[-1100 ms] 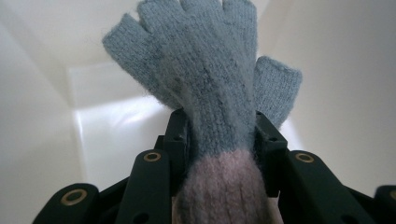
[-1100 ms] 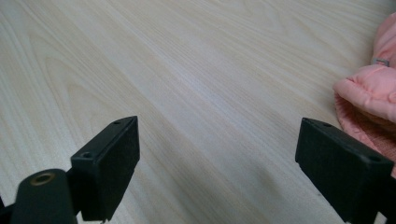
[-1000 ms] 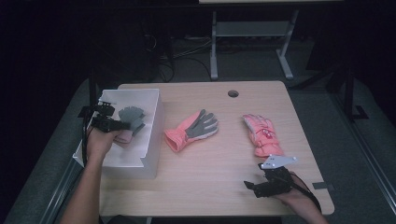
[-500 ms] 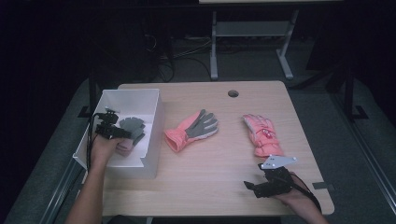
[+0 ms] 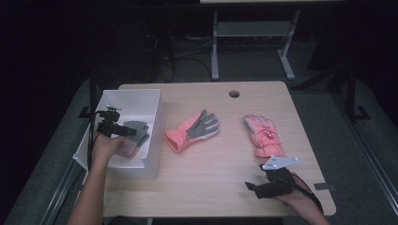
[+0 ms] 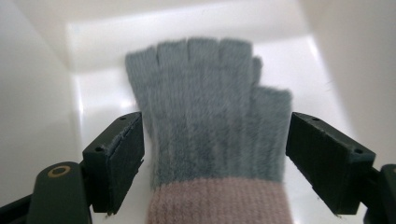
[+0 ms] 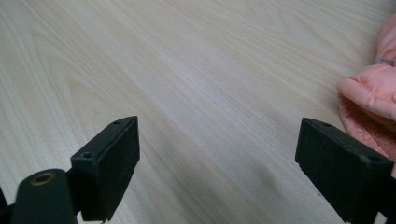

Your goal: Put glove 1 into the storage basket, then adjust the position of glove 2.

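A grey knit glove (image 5: pixel 136 131) with a pink cuff lies flat on the floor of the white bin (image 5: pixel 141 99) at the table's left. My left gripper (image 5: pixel 123 130) hovers over it inside the bin, open. In the left gripper view the grey knit glove (image 6: pixel 210 126) lies between the two spread jaws, which do not touch it. A pink and grey glove (image 5: pixel 193 130) lies on the table's middle. A pink ski glove (image 5: pixel 264 135) lies to the right. My right gripper (image 5: pixel 253 189) rests open near the front right edge, with bare wood between its jaws and the ski glove (image 7: pixel 373 98) at its right.
The wooden table (image 5: pixel 220 178) has a round cable hole (image 5: pixel 234 93) at the back. A metal frame stand (image 5: pixel 248 33) and cables lie on the dark floor behind the table. Bare wood stretches between the bin and my right gripper.
My left gripper has moved down and toward the person inside the bin and now stands open over the grey glove lying on the bin floor. The right gripper has not moved.
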Demonstrator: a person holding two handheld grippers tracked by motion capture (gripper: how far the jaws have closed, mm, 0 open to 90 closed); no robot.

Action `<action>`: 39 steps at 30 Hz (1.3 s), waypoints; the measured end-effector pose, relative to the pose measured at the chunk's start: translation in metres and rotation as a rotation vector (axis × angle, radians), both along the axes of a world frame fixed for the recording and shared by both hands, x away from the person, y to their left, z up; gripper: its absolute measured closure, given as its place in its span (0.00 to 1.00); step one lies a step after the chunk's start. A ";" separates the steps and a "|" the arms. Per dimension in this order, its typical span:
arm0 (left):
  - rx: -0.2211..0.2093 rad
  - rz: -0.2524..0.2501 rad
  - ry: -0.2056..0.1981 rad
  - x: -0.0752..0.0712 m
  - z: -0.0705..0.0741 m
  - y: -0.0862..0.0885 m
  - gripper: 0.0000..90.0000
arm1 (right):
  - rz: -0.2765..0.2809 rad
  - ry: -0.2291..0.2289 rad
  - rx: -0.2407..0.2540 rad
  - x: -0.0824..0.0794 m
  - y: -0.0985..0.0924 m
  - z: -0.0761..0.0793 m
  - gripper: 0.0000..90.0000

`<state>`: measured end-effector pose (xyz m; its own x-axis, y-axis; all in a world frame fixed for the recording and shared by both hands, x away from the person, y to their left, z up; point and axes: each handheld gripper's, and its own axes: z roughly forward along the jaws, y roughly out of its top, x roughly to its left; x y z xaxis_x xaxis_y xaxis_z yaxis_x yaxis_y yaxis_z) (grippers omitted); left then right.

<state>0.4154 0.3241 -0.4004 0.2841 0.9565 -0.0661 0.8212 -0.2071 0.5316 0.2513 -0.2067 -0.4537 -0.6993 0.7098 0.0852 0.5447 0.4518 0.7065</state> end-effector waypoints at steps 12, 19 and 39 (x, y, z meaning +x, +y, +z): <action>-0.097 -0.120 -0.092 -0.017 0.044 -0.011 0.20 | 0.002 0.005 0.000 0.000 0.002 -0.001 0.15; -0.155 -0.204 -0.127 -0.024 0.064 -0.034 0.26 | 0.004 0.007 -0.002 0.001 0.002 -0.001 0.15; -0.238 -0.462 -0.208 -0.038 0.097 -0.134 1.00 | 0.005 0.008 0.002 0.001 0.002 -0.001 0.15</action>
